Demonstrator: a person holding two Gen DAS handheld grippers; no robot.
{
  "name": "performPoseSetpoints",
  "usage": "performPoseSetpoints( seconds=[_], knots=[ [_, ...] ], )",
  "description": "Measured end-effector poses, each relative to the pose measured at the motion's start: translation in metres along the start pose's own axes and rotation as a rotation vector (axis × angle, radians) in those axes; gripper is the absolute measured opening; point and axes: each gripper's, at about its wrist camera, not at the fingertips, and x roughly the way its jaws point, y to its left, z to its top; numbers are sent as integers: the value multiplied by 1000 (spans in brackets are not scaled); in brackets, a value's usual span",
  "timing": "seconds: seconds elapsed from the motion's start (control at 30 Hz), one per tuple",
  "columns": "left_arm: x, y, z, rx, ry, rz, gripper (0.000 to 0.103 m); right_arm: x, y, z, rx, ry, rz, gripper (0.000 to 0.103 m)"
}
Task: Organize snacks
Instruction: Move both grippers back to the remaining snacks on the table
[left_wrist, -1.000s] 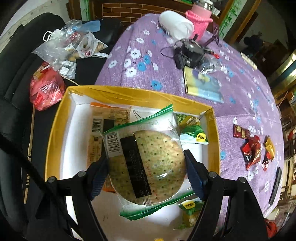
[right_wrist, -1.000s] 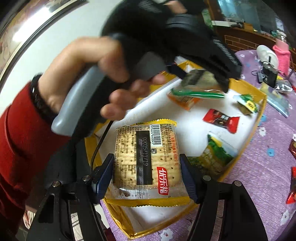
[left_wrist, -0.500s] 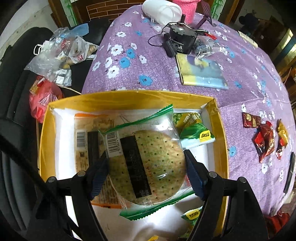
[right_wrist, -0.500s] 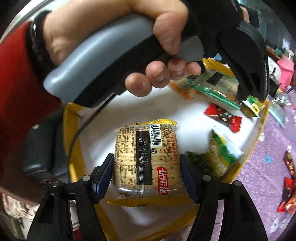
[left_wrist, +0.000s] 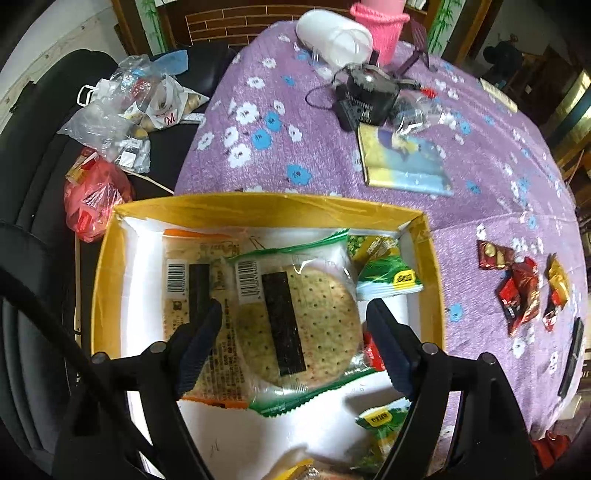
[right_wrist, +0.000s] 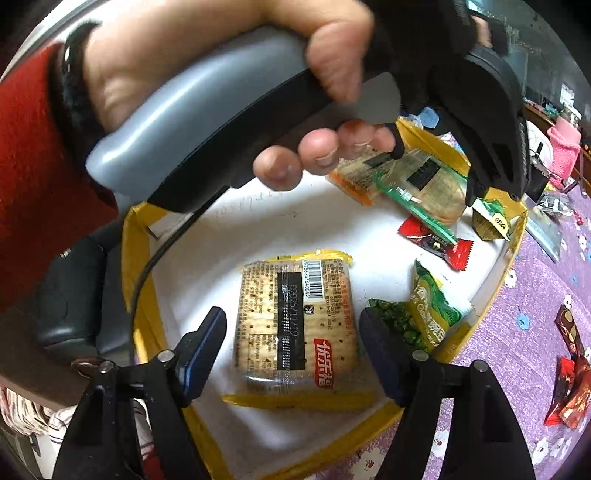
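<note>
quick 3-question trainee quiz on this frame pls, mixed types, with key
1. True or false: the round cracker pack lies inside the yellow box.
2. The square cracker pack sits between the fingers of which one? A) left hand-held gripper B) right hand-held gripper C) neither
3. Fill in: the loose red candies lie on the ___ tablecloth.

Key: 1 true; 2 B; 3 purple
</note>
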Motion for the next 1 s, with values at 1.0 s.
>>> performPoseSetpoints(
  seconds=[1.0],
  knots=[
    [-82,-54,-84,12,-239,11,86,-147,-168,-88,339,-139,-293,81]
  ],
)
